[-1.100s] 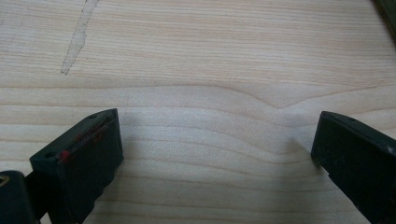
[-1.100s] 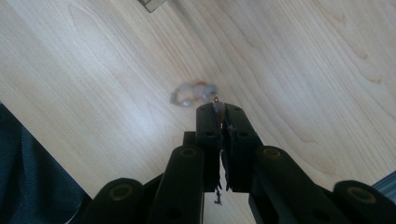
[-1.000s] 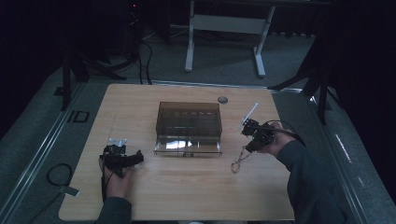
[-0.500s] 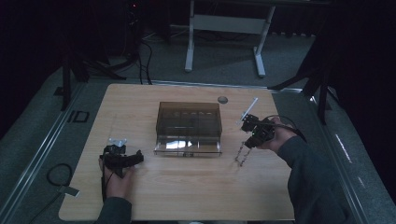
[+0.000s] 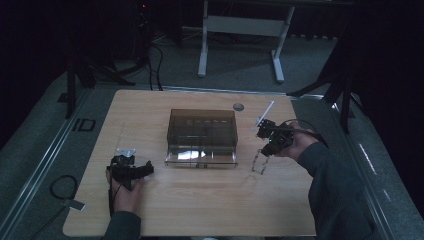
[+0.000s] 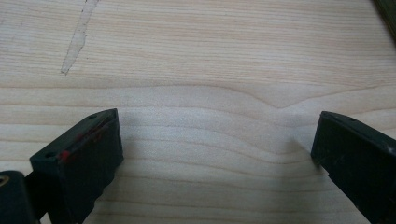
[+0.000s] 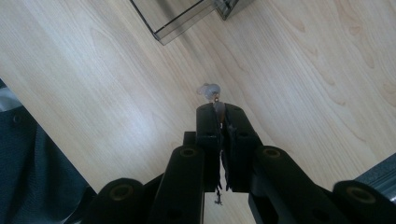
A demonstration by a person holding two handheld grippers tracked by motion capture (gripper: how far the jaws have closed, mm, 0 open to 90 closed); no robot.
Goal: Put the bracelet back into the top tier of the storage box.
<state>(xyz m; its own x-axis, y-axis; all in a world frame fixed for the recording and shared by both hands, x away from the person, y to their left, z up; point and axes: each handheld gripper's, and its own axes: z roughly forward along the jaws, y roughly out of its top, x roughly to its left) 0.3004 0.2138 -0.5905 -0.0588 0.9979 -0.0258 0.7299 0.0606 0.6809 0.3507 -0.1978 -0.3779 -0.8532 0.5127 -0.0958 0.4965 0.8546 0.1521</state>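
Observation:
My right gripper [image 5: 265, 150] hovers over the right half of the wooden table [image 5: 200, 200], its tips pointing down. It is shut on a thin chain [image 5: 259, 165] that dangles in a loop just above the wood. In the right gripper view the jaws [image 7: 219, 110] are pressed together, and a small clear bead with a gold link [image 7: 208, 89] sticks out past them. A smoky see-through box [image 5: 202, 134] stands at mid-table, left of that gripper; its corner [image 7: 187, 16] lies ahead of the jaws. My left gripper [image 5: 145, 170] rests at the front left, open and empty [image 6: 212, 144].
A small grey round disc [image 5: 238, 106] lies behind the box near the far edge. A person's sleeve [image 5: 335, 190] covers the right front corner. On the floor to the left lie a cable loop [image 5: 62, 186] and a metal rail [image 5: 40, 170].
The right gripper has risen a little with the chain, so the loop now hangs higher over the table. The left gripper has stayed where it was.

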